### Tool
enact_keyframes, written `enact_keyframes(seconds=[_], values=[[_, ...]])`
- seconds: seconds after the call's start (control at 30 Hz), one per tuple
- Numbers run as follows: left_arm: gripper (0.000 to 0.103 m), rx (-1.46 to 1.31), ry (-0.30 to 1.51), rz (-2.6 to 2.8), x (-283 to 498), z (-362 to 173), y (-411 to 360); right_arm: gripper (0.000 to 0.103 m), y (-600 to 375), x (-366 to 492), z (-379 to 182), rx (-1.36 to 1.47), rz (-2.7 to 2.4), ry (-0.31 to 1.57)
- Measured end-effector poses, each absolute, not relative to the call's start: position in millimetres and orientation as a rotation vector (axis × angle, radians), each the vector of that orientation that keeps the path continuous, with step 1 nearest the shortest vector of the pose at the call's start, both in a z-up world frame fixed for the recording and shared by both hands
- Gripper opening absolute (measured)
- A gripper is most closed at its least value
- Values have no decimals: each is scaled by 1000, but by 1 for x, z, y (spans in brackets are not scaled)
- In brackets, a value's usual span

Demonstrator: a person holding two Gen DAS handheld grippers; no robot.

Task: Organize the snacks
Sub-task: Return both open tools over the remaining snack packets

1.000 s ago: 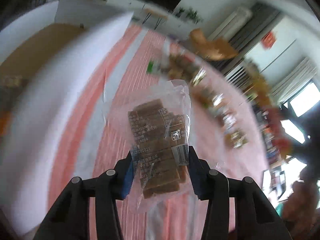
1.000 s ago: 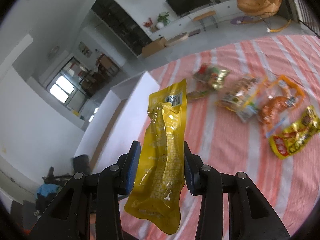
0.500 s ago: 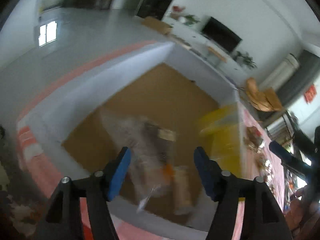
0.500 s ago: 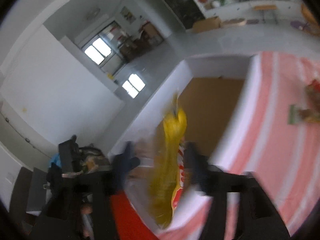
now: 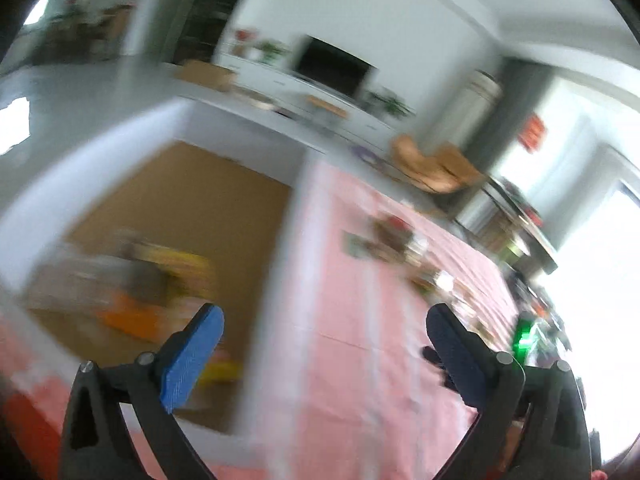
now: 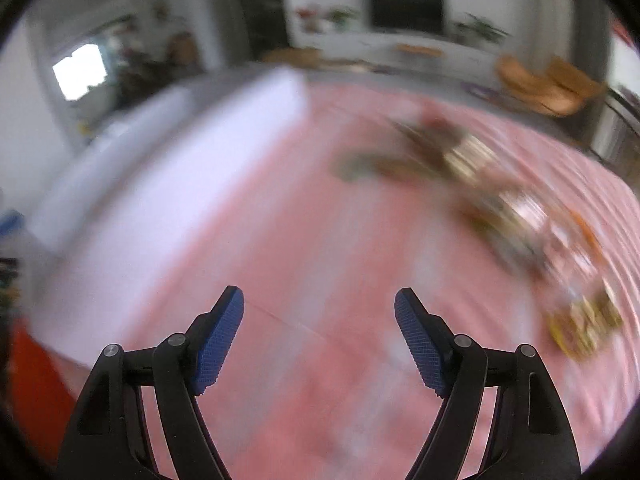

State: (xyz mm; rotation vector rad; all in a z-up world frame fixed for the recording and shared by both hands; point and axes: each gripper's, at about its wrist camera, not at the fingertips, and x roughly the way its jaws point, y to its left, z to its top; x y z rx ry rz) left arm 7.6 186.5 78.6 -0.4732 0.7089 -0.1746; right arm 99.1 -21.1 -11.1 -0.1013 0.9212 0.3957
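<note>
My left gripper (image 5: 324, 314) hangs over the near right wall of a white box (image 5: 280, 280) with a brown floor; its jaws are opening and nothing is between them. Inside the box lie blurred snack packs, among them a yellow pack (image 5: 180, 264) and an orange pack (image 5: 128, 316). My right gripper (image 6: 320, 294) stands open and empty above the pink striped cloth (image 6: 300, 240), with the white box (image 6: 180, 184) to its left. A blurred row of loose snacks (image 6: 480, 192) runs across the cloth to the right, ending at a yellow pack (image 6: 584, 328).
Both views are heavily blurred. More snacks (image 5: 400, 248) lie on the cloth beyond the left gripper. Something red (image 6: 32, 392) sits at the lower left by the box. An orange chair (image 5: 432, 164) and a TV cabinet stand far behind.
The left gripper let go of the clear pack of brown bars and the right let go of the yellow pack, both over the box. Both now stand open and have swung right towards the cloth.
</note>
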Motion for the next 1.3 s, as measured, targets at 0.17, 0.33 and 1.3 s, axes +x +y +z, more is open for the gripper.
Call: enact_keyframes(seconds=[0.17, 0.33, 1.3], values=[[101, -353, 836, -323, 38, 49, 91, 81, -123, 76, -38, -85, 173, 939], [101, -296, 943, -368, 81, 0, 37, 81, -169, 72, -47, -54, 77, 935], [103, 72, 944, -183, 152, -75, -6, 95, -175, 113, -62, -33, 54, 946]])
